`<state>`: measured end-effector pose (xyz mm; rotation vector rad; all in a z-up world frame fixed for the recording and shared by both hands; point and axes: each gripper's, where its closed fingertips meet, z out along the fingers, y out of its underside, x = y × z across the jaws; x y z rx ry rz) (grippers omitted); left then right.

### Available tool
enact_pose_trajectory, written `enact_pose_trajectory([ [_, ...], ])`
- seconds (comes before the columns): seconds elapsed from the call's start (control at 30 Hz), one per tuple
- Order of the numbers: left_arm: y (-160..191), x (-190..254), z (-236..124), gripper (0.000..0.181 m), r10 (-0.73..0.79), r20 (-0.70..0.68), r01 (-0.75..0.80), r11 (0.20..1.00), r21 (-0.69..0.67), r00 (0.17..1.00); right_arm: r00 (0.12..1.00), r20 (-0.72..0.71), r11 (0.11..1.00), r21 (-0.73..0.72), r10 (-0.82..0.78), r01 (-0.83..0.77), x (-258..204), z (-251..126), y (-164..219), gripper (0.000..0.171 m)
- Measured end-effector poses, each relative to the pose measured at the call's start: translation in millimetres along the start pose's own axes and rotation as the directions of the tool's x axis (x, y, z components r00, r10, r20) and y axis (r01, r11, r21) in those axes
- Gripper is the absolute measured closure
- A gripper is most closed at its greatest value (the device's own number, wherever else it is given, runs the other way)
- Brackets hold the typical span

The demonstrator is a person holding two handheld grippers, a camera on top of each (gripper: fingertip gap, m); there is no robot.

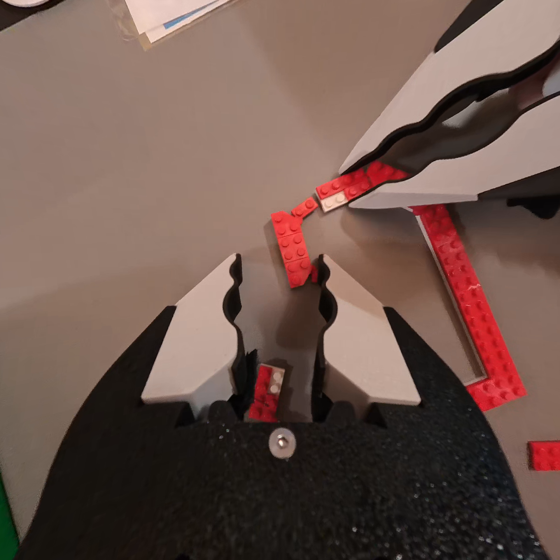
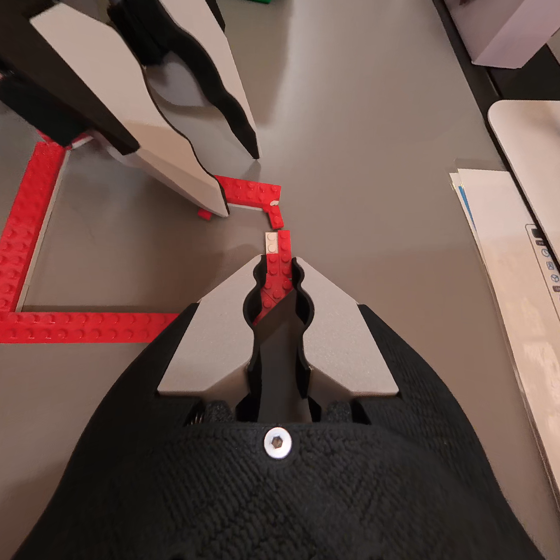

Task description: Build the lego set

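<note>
Lego assembly, red, in parts on a grey surface (image 2: 378,151). Right tool (image 2: 277,260): fingers clamped on a short red-and-white piece (image 2: 279,257), its white tile end pointing at the tip of a curved red strip (image 2: 254,194), a narrow gap between them. Left tool (image 1: 280,257): fingers spread wide, holding nothing; its right fingertip (image 1: 325,266) just beside the near end of the curved red strip (image 1: 292,248). Long red studded frame (image 2: 36,224): L-shaped, flat on the surface, to the side. Second red-and-white piece (image 1: 268,391): lying between the left tool's fingers near their base, whether touching them unclear. Papers (image 2: 491,218): at the surface edge.
</note>
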<state>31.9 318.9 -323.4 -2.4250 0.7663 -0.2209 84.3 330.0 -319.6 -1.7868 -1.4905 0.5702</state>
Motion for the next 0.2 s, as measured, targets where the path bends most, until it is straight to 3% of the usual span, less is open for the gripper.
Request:
enact_pose_trajectory([
  [0.2,3.5,-3.4,-6.7,0.133,-0.029,-0.037,0.030,1.000,0.010,0.999,1.000,-0.018,1.000,-0.001,0.008,-0.008,0.7,-4.2,3.5,0.156],
])
